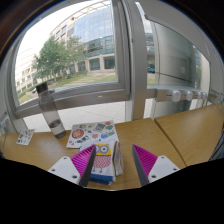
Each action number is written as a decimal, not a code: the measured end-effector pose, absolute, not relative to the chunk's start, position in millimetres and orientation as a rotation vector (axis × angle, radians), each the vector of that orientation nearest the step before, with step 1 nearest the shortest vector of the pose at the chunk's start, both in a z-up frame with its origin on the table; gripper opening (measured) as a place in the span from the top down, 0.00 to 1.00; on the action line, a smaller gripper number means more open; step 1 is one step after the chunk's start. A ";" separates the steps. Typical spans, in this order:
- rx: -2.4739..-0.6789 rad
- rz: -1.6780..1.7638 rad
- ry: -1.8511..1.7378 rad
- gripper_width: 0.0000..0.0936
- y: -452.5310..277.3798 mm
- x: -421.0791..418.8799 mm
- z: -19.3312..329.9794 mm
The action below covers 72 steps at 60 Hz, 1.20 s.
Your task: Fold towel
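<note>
A folded towel (92, 134) with a colourful printed pattern lies on the wooden table (45, 150), just ahead of my gripper (114, 150). Its near end, showing an owl-like print and a blue edge, reaches in between the fingers and lies close to the left pink pad (83, 162). A gap of bare table separates it from the right pad (145, 160). The fingers are wide apart and hold nothing. The towel rests flat on the table.
A second tabletop (190, 125) joins on the right. A dark upright object (50, 118) and a small white item (22, 137) stand at the table's far left. Behind is a large window (80, 50) with buildings and trees outside.
</note>
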State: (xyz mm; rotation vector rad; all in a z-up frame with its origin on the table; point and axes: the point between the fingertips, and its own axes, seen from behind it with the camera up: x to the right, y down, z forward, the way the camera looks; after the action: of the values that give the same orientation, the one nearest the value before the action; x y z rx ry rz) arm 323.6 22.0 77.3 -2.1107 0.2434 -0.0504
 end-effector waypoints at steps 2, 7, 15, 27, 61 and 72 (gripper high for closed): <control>-2.081 -0.044 0.229 0.17 20.5 314.6 92.8; -2.027 -0.005 0.187 0.12 13.0 279.6 125.3; -1.975 0.028 0.113 0.10 -10.0 212.4 156.7; -1.976 0.012 0.011 0.10 -45.8 110.6 143.6; -2.020 0.066 -0.028 0.09 -134.1 -8.0 101.1; -2.016 0.053 -0.023 0.09 -142.6 -10.1 103.3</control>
State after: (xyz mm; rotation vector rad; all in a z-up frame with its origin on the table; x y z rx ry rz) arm -10.1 -142.6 103.3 -2.0157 -0.0234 0.0527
